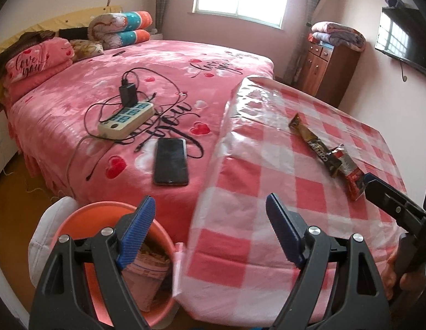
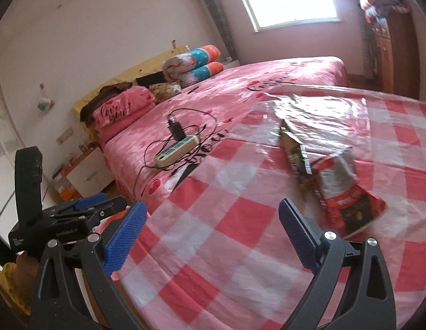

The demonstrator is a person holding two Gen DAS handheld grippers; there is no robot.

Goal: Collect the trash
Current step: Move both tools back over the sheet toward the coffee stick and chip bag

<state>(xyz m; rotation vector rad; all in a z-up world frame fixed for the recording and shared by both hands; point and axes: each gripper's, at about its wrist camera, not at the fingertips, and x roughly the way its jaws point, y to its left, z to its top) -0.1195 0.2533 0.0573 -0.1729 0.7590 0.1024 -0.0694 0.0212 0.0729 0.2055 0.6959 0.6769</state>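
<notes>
Right hand-held gripper [image 2: 213,236] agape, empty, red wrapper [image 2: 347,200] just beyond, right.

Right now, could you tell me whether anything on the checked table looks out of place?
Yes: two empty wrappers, a brown coffee sachet and a torn red packet, lie overlapping on the checked tablecloth, instead of in the orange bin beside it.

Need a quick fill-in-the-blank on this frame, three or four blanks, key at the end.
1. Two wrappers, a red wrapper and a coffee stick wrapper, lie on the ____ tablecloth.
2. The phone lies on the ____.
3. The jaws of the right gripper are ____.
4. The bin under the left gripper is ____ in colour.

Missing words: checked; bed; open; orange
</notes>
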